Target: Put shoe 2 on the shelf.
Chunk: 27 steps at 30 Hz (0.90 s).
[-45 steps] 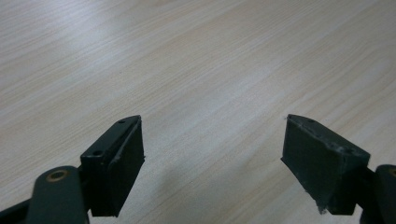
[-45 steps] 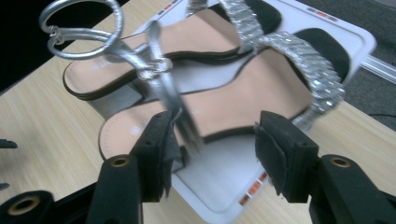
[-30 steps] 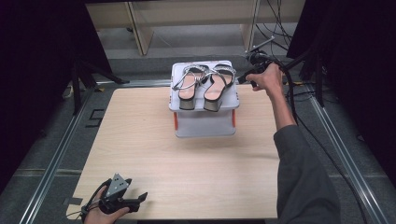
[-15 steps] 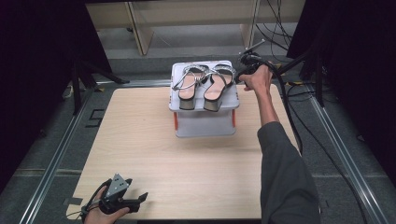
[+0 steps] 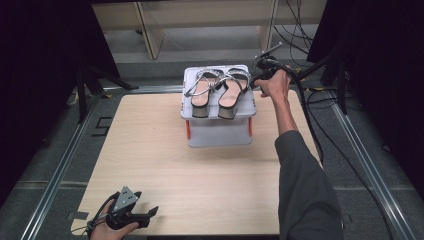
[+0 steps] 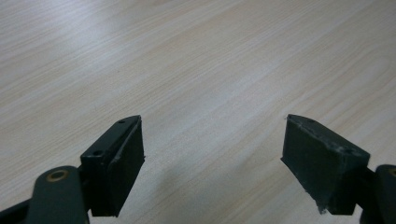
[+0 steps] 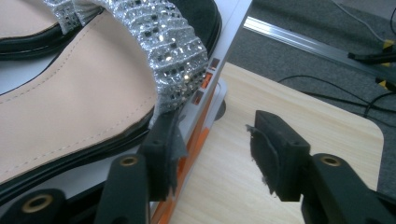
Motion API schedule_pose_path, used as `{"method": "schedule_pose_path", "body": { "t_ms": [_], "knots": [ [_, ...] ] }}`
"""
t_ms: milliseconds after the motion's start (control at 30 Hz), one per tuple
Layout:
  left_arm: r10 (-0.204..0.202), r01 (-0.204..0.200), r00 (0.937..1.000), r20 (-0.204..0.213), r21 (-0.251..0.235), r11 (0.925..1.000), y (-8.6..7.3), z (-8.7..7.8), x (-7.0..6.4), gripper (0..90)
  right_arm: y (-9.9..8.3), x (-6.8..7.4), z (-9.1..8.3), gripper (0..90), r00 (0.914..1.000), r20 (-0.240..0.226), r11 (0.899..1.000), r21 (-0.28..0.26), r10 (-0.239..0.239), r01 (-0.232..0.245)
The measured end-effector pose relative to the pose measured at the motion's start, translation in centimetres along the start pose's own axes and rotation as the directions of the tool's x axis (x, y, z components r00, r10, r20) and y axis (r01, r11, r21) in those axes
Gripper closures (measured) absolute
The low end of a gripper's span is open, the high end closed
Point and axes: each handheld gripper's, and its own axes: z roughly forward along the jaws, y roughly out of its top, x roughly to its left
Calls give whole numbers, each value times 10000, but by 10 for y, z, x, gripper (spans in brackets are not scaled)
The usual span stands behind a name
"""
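A pair of silver-strapped sandals, the left one (image 5: 200, 91) and the right one (image 5: 231, 89), lies side by side on top of a white stand (image 5: 219, 132) at the table's far middle. My right gripper (image 5: 258, 74) is at the stand's far right corner. In the right gripper view it (image 7: 215, 156) is open, its left jaw against the edge by the right sandal's (image 7: 93, 102) sole and glittery strap, its right jaw over the table. My left gripper (image 5: 142, 216) rests at the front left, open (image 6: 212, 163) above bare wood.
The wooden table (image 5: 150, 150) spreads in front of the stand. Black cables (image 5: 305, 105) trail off the right edge. A metal rail (image 5: 55, 170) runs along the left side, and wooden shelving (image 5: 150, 25) stands behind.
The right hand and its gripper have moved left and farther away, up to the stand's far right corner. The left gripper has stayed put.
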Motion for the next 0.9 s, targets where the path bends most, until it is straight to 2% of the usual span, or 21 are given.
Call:
{"method": "schedule_pose_path", "body": {
  "t_ms": [100, 133, 167, 200, 233, 300, 333, 433, 500, 567, 600, 633, 667, 700, 733, 767, 800, 833, 900],
  "knots": [
    [4, -4, 10000, -6, 16, 10000, 0, 0, 0, 204, -3, -3, -5, 494, 9999, -91, 9998, -184, 93, -95],
    [-76, 76, 10000, -27, -21, 10000, 1, 1, -1, 204, -7, -5, -11, 487, 9991, -346, 9992, -283, 258, -268],
    [-76, 76, 10000, -27, -21, 10000, 1, 1, -1, 204, -8, -5, -14, 482, 9989, -366, 9990, -324, 290, -302],
    [60, -60, 10000, -73, 48, 10000, 2, 1, 1, 204, -11, -7, -17, 479, 9975, -605, 9984, -421, 362, -388],
    [-48, 48, 10000, -49, 3, 10000, 1, 2, 0, 204, -13, -7, -21, 471, 9974, -593, 9980, -455, 416, -443],
    [-18, 19, 10000, -75, 20, 10000, 1, 2, 1, 204, -16, -9, -24, 468, 9974, -658, 9982, -514, 287, -321],
    [-34, 34, 10000, -75, 36, 10000, 1, 2, 1, 204, -23, -10, -33, 467, 9940, -998, 9972, -550, 453, -509],
    [-46, 47, 9999, -105, 73, 10000, 1, 2, 2, 204, -30, -11, -39, 461, 9920, -1162, 9975, -456, 493, -549],
    [-33, 33, 9999, -122, 54, 10000, 2, 2, 1, 204, -37, -12, -43, 455, 9879, -1457, 9969, -496, 540, -618],
    [96, -95, 9998, -177, 64, 9999, 2, 1, 2, 204, -44, -11, -47, 448, 9869, -1543, 9975, -451, 471, -546],
    [25, -24, 9999, -134, 68, 10000, 2, 1, 2, 204, -53, -9, -51, 434, 9859, -1614, 9976, -444, 447, -525],
    [25, -24, 9999, -134, 68, 10000, 2, 1, 2, 204, -53, -9, -51, 434, 9859, -1614, 9976, -444, 447, -525],
    [-70, 69, 9999, -85, -78, 9999, 1, 1, 0, 204, -64, -6, -53, 425, 9824, -1859, 9980, -555, 188, -296],
    [146, -144, 9998, -163, 105, 9998, 0, 0, 2, 204, -69, -2, -57, 418, 9795, -1970, 9981, -366, 413, -495],
    [146, -144, 9998, -163, 105, 9998, 0, 0, 2, 204, -69, -2, -57, 418, 9795, -1970, 9981, -366, 413, -495],
    [72, -70, 9998, -186, 85, 9999, 0, 1, 2, 204, -82, 2, -61, 406, 9753, -2187, 9987, -327, 310, -391],
    [-6, 6, 9999, -165, 26, 10000, 0, 1, 2, 204, -86, 3, -63, 405, 9720, -2333, 9987, -373, 265, -362],
    [53, -53, 9998, -183, -2, 10000, 1, 1, 2, 204, -91, 1, -63, 399, 9722, -2333, 9970, -770, -213, 33],
    [61, -61, 9998, -193, -1, 10000, 1, 1, 2, 204, -103, 3, -67, 388, 9685, -2480, 9969, -785, -215, 20]
  ]
}}
